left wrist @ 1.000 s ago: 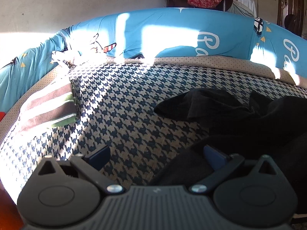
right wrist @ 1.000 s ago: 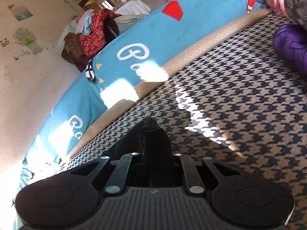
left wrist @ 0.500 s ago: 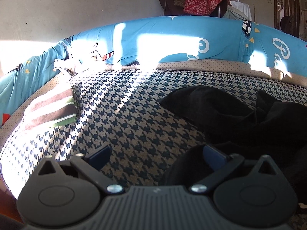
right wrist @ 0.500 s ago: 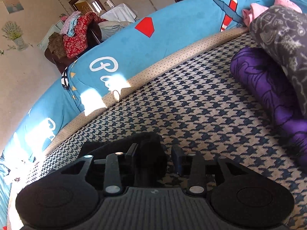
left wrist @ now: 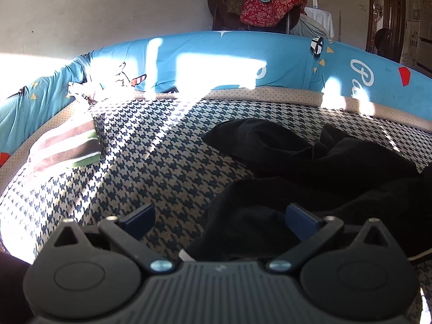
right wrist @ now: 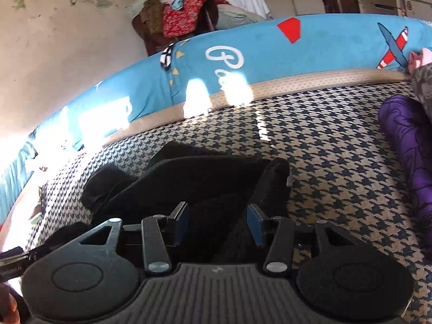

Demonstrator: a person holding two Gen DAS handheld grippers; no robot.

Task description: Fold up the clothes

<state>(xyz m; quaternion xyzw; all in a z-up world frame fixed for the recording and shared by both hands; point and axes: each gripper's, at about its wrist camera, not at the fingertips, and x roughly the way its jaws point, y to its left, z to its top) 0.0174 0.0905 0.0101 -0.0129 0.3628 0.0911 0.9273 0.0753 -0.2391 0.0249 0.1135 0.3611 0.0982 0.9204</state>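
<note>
A crumpled black garment (left wrist: 297,156) lies on the houndstooth bed cover (left wrist: 162,162). In the left wrist view my left gripper (left wrist: 219,214) is open wide just above the cover; the garment's near fold lies by the right fingertip (left wrist: 301,216), and nothing is pinched. The right wrist view has the same black garment (right wrist: 189,178) spread in front of and under my right gripper (right wrist: 218,222). That gripper is open, its blue pads standing apart on either side of a dark fold.
A folded striped cloth (left wrist: 67,145) lies at the bed's far left. A blue printed quilt (left wrist: 216,62) lines the far edge. A purple roll (right wrist: 405,140) and a grey patterned cloth (right wrist: 424,86) sit at the right. Clothes are heaped on a chair (left wrist: 259,8) beyond.
My right gripper, shut on the black garment a second ago, has opened and let it down onto the cover. The left gripper stayed open and edged closer to the garment.
</note>
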